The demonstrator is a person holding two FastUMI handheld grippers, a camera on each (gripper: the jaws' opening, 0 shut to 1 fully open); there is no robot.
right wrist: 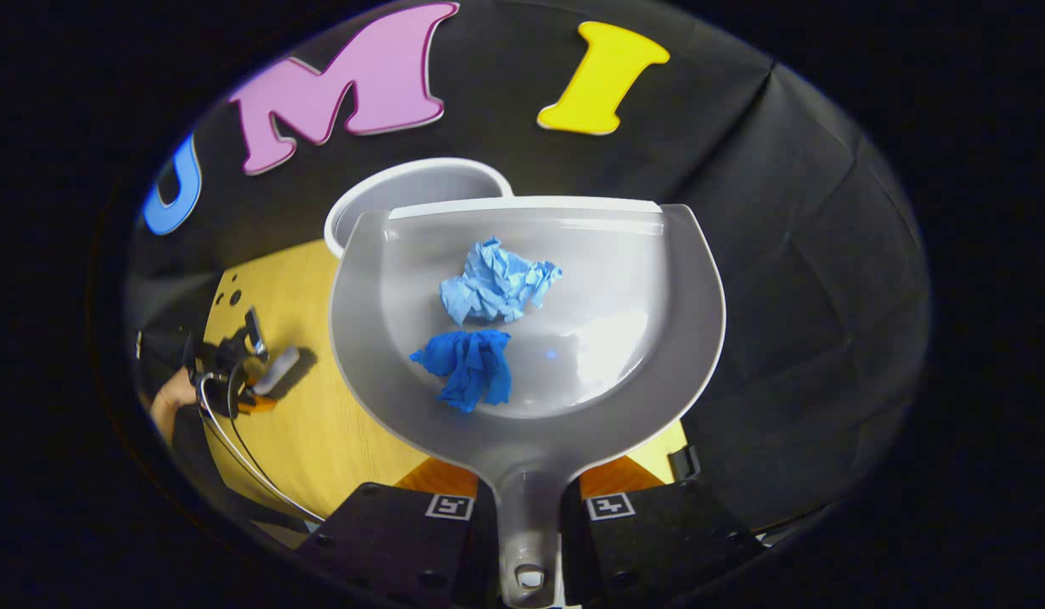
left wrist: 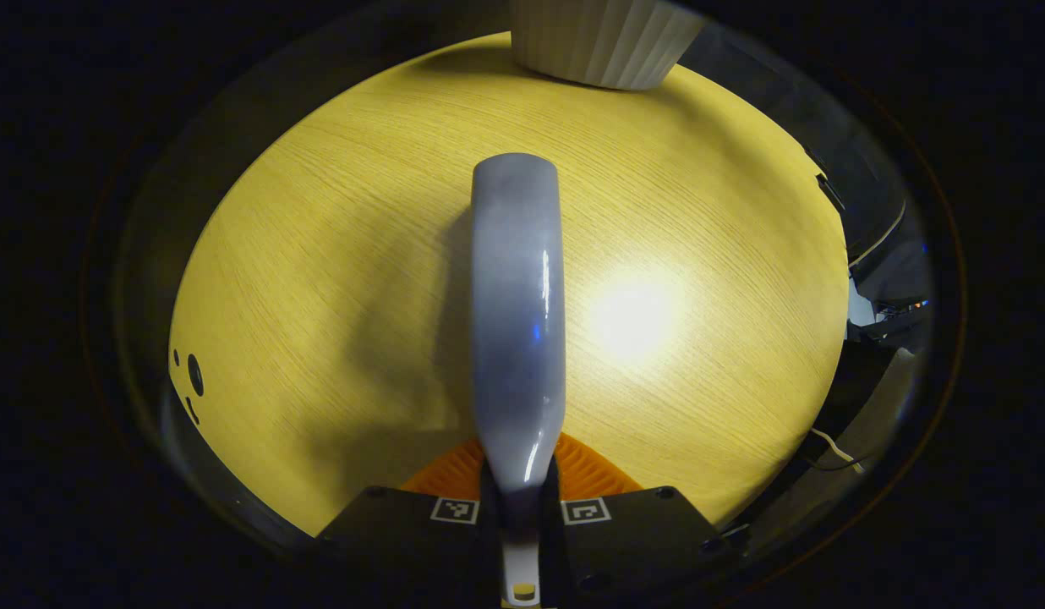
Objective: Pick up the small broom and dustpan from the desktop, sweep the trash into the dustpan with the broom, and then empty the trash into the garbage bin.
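In the left gripper view my left gripper (left wrist: 519,499) is shut on the grey glossy broom (left wrist: 517,296), which points forward low over the wooden table (left wrist: 320,279). Its bristles are hidden. In the right gripper view my right gripper (right wrist: 529,507) is shut on the handle of the grey dustpan (right wrist: 624,296), held up in the air. A crumpled light blue paper wad (right wrist: 497,283) and a dark blue paper wad (right wrist: 469,364) lie in the pan. The pan's front lip is close to the rim of the white garbage bin (right wrist: 404,190) behind it.
The ribbed white garbage bin (left wrist: 603,42) stands at the table's far edge in the left gripper view. In the right gripper view the other gripper (right wrist: 243,372) with the broom (right wrist: 277,368) and a hand (right wrist: 172,402) shows far left over the table (right wrist: 320,423). Cables trail from it.
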